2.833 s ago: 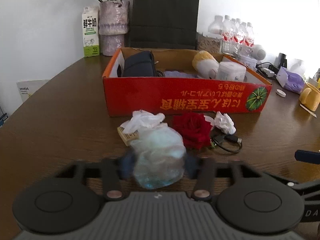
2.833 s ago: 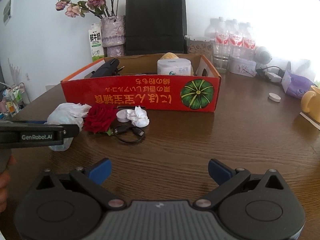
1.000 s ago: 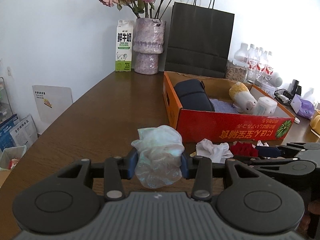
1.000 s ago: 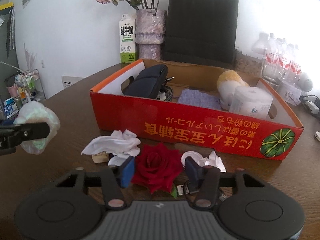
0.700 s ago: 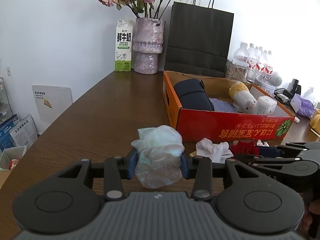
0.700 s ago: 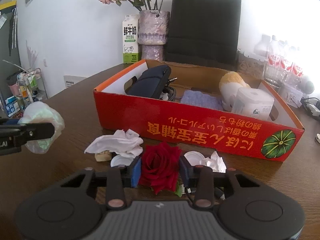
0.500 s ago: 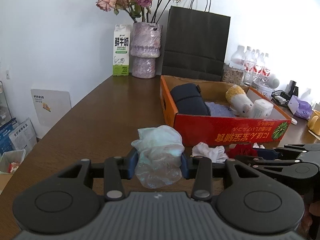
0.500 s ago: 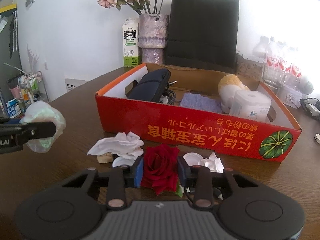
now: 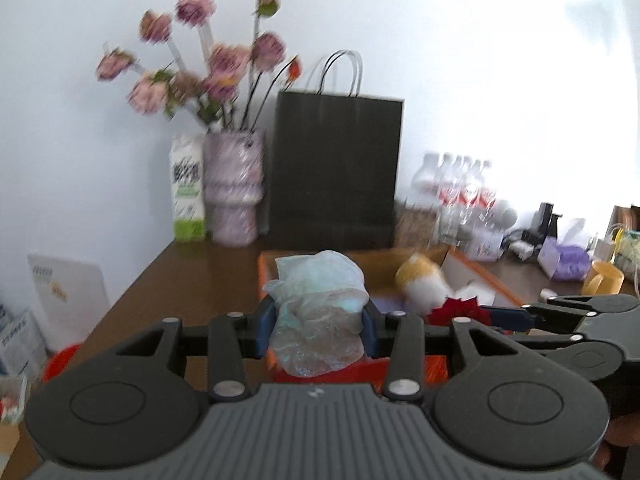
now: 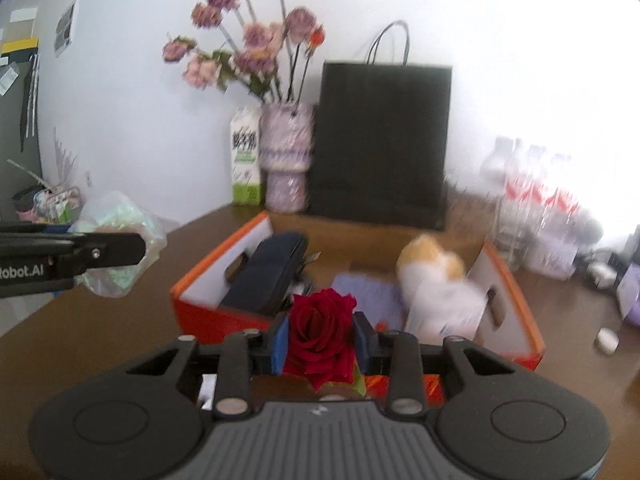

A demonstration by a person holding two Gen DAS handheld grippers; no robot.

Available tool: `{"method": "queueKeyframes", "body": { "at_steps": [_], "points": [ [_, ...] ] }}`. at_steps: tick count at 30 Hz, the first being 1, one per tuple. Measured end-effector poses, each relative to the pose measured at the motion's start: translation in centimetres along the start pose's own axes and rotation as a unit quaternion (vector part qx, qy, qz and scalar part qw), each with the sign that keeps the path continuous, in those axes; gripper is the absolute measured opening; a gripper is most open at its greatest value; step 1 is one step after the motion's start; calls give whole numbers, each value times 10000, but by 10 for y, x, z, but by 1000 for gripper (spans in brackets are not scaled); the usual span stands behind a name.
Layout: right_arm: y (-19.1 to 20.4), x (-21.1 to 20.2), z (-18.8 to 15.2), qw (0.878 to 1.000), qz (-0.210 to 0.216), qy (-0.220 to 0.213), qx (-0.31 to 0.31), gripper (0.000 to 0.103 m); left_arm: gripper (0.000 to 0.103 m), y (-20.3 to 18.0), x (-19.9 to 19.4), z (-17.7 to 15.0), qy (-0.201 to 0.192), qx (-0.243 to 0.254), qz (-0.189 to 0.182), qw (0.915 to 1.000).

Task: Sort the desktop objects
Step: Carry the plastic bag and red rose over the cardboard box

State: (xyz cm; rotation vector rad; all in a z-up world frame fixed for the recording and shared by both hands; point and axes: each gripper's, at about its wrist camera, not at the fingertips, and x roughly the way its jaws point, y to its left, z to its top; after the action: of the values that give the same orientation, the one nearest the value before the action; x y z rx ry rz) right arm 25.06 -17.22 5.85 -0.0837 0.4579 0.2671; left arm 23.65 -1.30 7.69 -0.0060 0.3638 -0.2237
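Note:
My left gripper (image 9: 318, 330) is shut on a crumpled clear plastic bag (image 9: 318, 312), held in the air in front of the red cardboard box (image 9: 266, 276). In the right wrist view that bag (image 10: 120, 248) hangs at the far left. My right gripper (image 10: 320, 340) is shut on a red rose (image 10: 322, 332), lifted above the box's near wall (image 10: 212, 314). The rose (image 9: 458, 310) also shows at the right of the left wrist view. The box holds a black pouch (image 10: 266, 272), a purple cloth (image 10: 368, 292), a yellow-white plush toy (image 10: 434, 276) and a white roll. Both views are blurred.
Behind the box stand a black paper bag (image 10: 382, 144), a vase of dried roses (image 10: 286, 156) and a milk carton (image 10: 246, 156). Water bottles (image 10: 536, 208) crowd the back right. A yellow mug (image 9: 604, 278) and purple tissue pack (image 9: 568, 262) sit at the right. The brown table (image 10: 100, 332) extends left.
The right gripper closed on the rose and lifted it off the table. Both grippers rose, so the box sits lower in view and the tissues in front of it are out of sight.

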Motion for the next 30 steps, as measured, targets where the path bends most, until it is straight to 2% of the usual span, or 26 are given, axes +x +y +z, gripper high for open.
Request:
{"method": "queueKeyframes", "body": {
  "at_steps": [5,11,19,30],
  "points": [
    [-18,21,25,9998,-92,-136,88,32,42,-17,33,22,-25,64,-175,9998],
    [-38,61,38,9994,-91,-129,311,32,42,-29,89,32,220,127,-337,9991],
    [-47,125,31,9993,-148,194,297,32,42,-19,158,31,627,-152,-337,9973],
    [-43,150,22,9990,-264,347,1,32,42,-18,199,13,1031,12,-402,9939]
  ]
}}
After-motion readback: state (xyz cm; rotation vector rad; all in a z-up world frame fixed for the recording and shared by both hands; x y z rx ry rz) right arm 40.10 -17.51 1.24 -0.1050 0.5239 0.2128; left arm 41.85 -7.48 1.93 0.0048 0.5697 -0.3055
